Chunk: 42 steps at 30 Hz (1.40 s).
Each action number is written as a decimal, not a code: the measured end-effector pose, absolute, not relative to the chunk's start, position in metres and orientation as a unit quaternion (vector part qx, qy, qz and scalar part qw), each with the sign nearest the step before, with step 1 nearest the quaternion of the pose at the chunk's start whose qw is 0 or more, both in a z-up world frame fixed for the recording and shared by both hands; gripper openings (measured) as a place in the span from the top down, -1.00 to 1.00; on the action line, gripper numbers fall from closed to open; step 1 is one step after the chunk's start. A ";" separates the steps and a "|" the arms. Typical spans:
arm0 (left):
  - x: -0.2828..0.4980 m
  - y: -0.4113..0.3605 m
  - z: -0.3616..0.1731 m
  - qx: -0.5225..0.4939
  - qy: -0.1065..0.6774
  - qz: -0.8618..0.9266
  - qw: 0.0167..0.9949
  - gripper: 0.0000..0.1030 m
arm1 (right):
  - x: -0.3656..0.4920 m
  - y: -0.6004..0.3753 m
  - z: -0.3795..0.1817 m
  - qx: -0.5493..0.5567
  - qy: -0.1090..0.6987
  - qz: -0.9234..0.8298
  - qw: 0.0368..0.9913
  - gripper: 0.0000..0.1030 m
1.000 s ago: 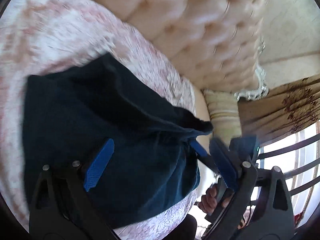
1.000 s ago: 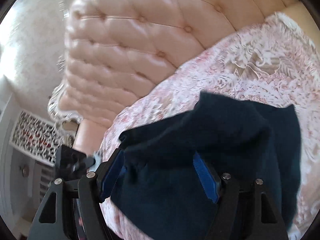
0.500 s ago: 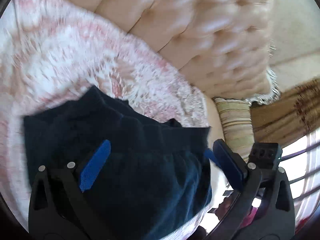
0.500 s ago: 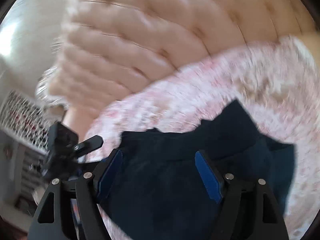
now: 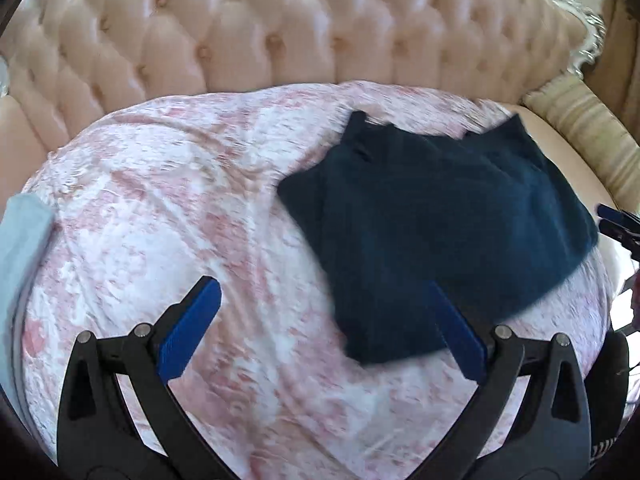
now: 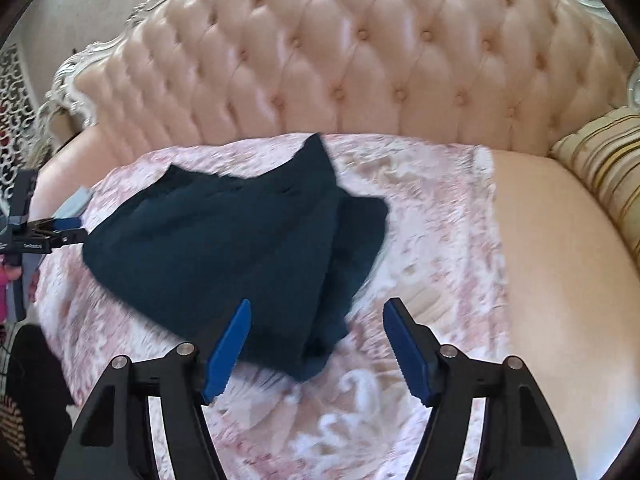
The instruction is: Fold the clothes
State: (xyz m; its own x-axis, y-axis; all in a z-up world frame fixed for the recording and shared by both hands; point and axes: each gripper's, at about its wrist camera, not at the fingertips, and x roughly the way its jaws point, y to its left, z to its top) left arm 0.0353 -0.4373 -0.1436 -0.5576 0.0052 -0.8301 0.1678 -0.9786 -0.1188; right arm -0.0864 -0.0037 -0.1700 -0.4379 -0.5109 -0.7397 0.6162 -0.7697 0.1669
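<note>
A dark teal garment [image 5: 436,224] lies folded on the pink patterned sheet [image 5: 180,208] on the sofa; it also shows in the right wrist view [image 6: 240,240]. My left gripper [image 5: 324,320] is open and empty, hovering above the sheet at the garment's left front edge. My right gripper [image 6: 316,340] is open and empty, above the garment's right front corner. Each gripper's tip shows at the other view's edge: the right gripper [image 5: 616,222] and the left gripper [image 6: 60,230].
The tufted pink sofa back [image 6: 360,60] rises behind. A striped cushion [image 6: 608,160] sits at the right end. A light blue cloth [image 5: 20,248] lies at the sheet's left edge. Bare sofa seat [image 6: 560,240] lies right of the sheet.
Both grippers have let go of the garment and pulled back and up. The garment now lies flat on the sheet, farther from both cameras.
</note>
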 end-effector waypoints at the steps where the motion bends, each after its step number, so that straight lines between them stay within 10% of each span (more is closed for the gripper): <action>1: 0.036 -0.434 -0.145 0.470 0.095 -0.877 0.042 -0.99 | -0.083 -0.003 -0.171 0.412 0.062 -0.842 0.343 -0.18; 5: 0.042 -0.425 -0.148 0.473 0.099 -0.875 0.032 -0.99 | -0.080 -0.010 -0.181 0.425 0.069 -0.826 0.363 0.13; 42: -0.051 -0.266 -0.123 0.458 -0.052 -0.887 -0.041 -0.99 | -0.108 -0.025 -0.193 0.478 0.085 -0.667 0.565 0.03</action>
